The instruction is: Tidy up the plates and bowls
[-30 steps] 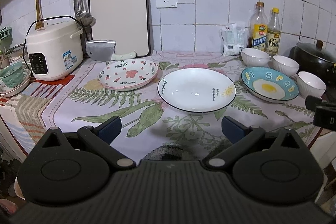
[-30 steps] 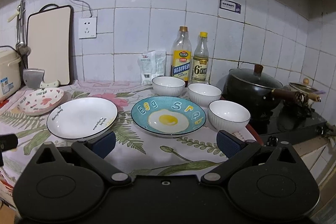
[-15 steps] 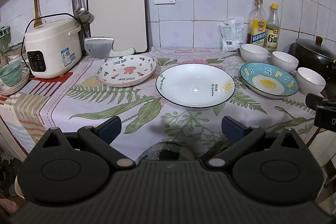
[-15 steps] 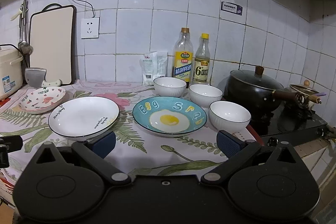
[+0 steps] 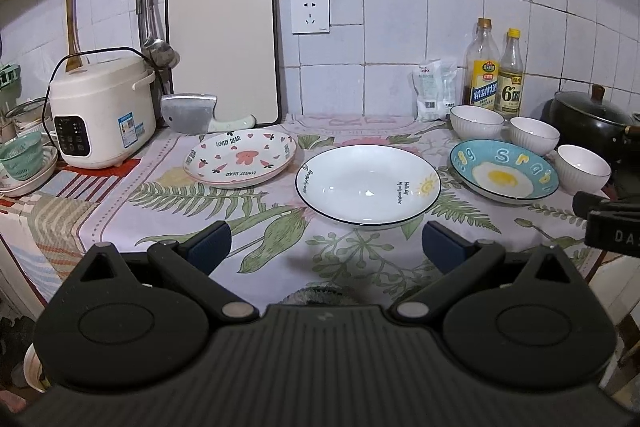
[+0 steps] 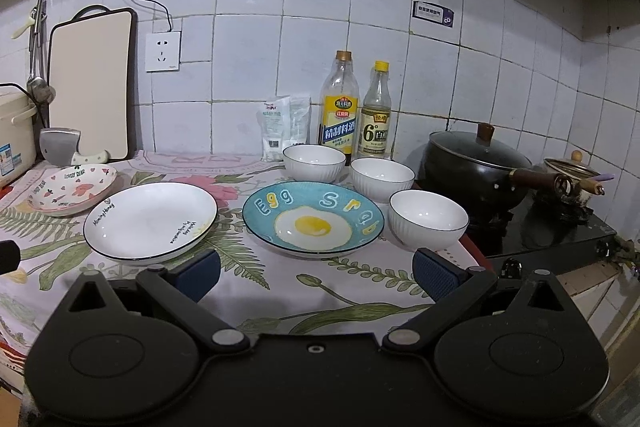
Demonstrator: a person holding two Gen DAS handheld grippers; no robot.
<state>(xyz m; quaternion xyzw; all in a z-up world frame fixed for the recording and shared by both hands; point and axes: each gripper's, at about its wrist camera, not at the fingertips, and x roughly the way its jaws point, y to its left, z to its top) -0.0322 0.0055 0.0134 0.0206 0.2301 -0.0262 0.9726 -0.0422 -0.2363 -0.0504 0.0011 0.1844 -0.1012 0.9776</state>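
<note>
Both claws hang spread wide and empty above the near edge of the worktop (image 5: 120,211), which wears a leaf-print cloth. Left claw (image 5: 326,247) faces the white plate (image 5: 368,185); right claw (image 6: 316,273) faces the egg plate (image 6: 313,217), with nothing between its blue pads (image 6: 434,273).

Three plates lie in a row, apart from one another: the pink plate (image 5: 240,158) on the left, the white plate in the middle, the egg plate (image 5: 504,171) on the right. Three white bowls curve round the far and right side of the egg plate: near bowl (image 6: 428,219) just beside its right rim, middle bowl (image 6: 382,177) behind it, far bowl (image 6: 314,161) behind its left part. All stand upright and look empty.

Farther back, a cleaver (image 5: 196,115) lies behind the pink plate, against a cutting board (image 5: 224,47) that leans on the tiled wall. A rice cooker (image 5: 100,111) stands at the left. Two bottles (image 6: 356,115) and a white packet (image 6: 284,127) stand behind the bowls, and a lidded black pot (image 6: 476,163) sits on the stove at the right.
</note>
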